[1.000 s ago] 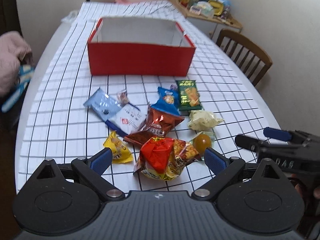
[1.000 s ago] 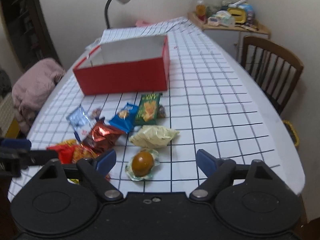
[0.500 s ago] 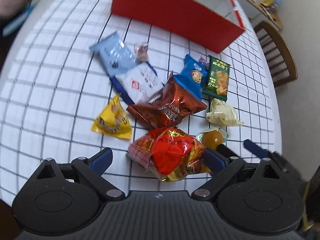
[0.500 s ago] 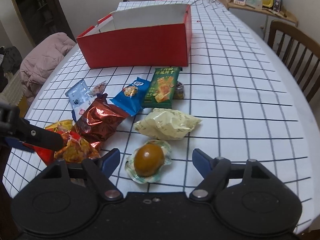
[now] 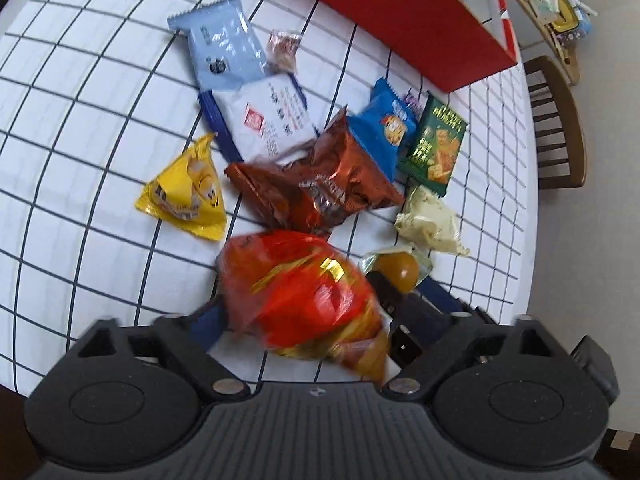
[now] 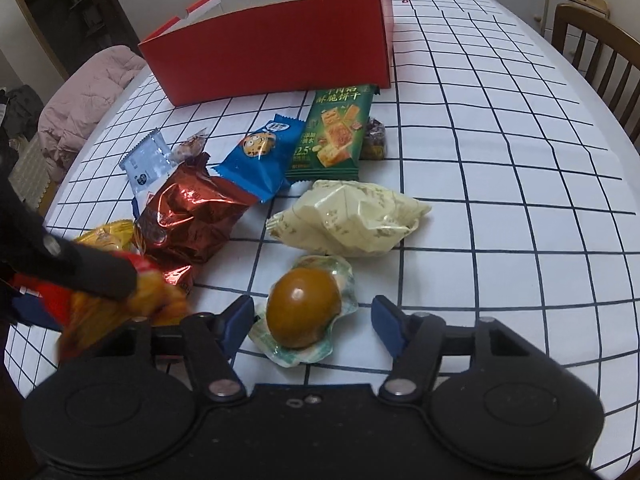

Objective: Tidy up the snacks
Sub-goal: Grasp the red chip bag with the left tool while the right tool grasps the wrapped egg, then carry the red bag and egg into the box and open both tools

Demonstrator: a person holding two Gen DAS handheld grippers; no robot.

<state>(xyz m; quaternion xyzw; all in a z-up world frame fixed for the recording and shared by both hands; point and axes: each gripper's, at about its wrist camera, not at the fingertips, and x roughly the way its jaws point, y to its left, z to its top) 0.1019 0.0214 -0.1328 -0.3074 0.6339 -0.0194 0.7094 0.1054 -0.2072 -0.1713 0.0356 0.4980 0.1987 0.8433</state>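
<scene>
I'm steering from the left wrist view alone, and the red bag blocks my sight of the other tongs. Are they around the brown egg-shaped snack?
Observer: Yes. The right tongs straddle the brown wrapped snack. Their jaws have just been closing, but the pad on the right side stands clear of the wrapper.
Operator: My view cuts off the red box. Is it open on top?
Observer: Yes, open, with white inner walls. Its floor is hidden from here.
Operator: Anything off the table?
Observer: A pink padded garment lies past its edge, on the left in the right wrist view.
</scene>
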